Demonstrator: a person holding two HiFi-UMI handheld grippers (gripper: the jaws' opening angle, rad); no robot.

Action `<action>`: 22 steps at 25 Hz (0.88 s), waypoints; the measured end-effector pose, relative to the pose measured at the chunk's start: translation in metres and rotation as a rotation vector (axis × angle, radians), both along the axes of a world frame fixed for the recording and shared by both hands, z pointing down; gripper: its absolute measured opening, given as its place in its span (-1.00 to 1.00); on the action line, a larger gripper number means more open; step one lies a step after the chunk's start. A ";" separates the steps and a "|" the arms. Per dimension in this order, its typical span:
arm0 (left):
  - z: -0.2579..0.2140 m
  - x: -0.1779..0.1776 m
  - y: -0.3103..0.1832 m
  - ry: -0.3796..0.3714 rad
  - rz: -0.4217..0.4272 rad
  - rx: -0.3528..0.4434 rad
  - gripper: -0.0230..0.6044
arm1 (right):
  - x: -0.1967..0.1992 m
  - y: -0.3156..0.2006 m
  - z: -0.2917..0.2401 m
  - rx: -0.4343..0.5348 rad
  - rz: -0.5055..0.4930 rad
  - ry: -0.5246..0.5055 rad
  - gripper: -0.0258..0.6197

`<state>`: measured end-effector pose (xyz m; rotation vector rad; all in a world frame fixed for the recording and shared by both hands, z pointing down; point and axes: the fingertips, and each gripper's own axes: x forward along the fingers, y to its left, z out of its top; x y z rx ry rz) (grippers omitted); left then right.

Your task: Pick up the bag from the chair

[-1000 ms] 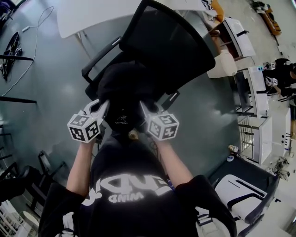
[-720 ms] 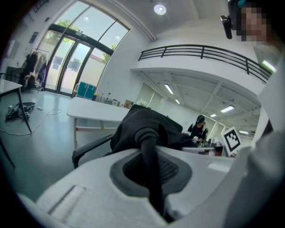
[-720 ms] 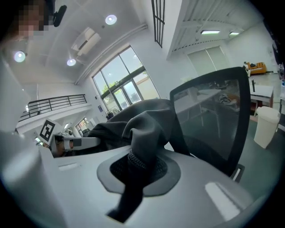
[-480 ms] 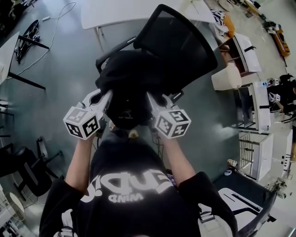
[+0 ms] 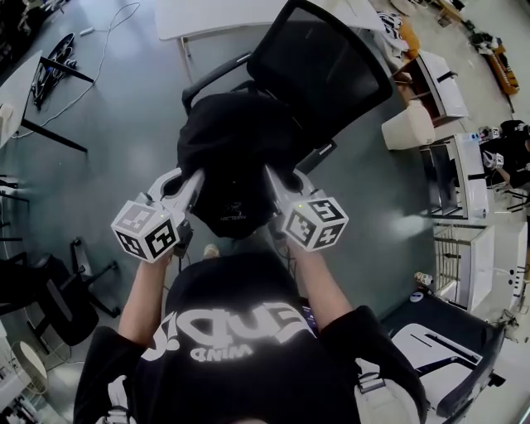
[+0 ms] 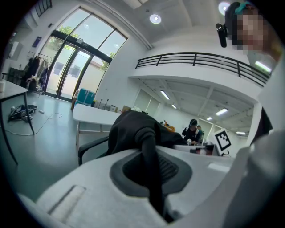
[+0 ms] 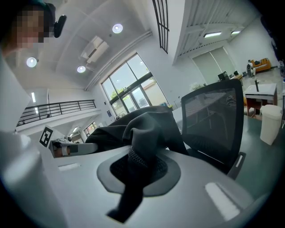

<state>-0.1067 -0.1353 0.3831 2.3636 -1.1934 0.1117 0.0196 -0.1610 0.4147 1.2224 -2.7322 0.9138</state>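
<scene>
A black bag hangs between the two grippers in front of the black mesh office chair. My left gripper is shut on a black strap at the bag's left side. My right gripper is shut on a fold of the bag's fabric and strap at its right side. In the left gripper view the bag bulges beyond the jaws; in the right gripper view the bag sits left of the chair back. The chair seat is hidden under the bag.
A white table stands behind the chair. White cabinets and boxes line the right side. Another dark chair is at the left, a black-and-white one at lower right. Cables lie on the grey floor.
Both grippers have stayed shut on the bag and pulled apart a little. The bag has come toward me and off the seat, and the chair now sits farther up the head view.
</scene>
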 end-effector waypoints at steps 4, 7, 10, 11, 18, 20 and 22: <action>0.002 -0.018 0.044 0.008 0.037 -0.001 -0.90 | -0.018 0.047 0.000 -0.004 0.031 0.003 -0.86; 0.001 -0.032 0.077 0.014 0.069 0.000 -0.90 | -0.032 0.083 -0.001 -0.010 0.057 0.002 -0.86; 0.000 -0.037 0.109 0.014 0.105 0.002 -0.90 | -0.037 0.118 -0.001 -0.009 0.093 -0.001 -0.86; 0.000 -0.039 0.119 0.012 0.116 0.003 -0.90 | -0.039 0.129 -0.001 -0.004 0.102 0.003 -0.86; -0.007 -0.046 0.170 0.015 0.151 0.017 -0.90 | -0.047 0.185 -0.012 0.014 0.102 0.012 -0.86; -0.010 -0.044 0.182 0.016 0.152 0.024 -0.90 | -0.045 0.197 -0.015 0.016 0.088 0.027 -0.86; -0.012 -0.041 0.194 0.013 0.146 0.034 -0.90 | -0.043 0.212 -0.017 0.015 0.078 0.036 -0.86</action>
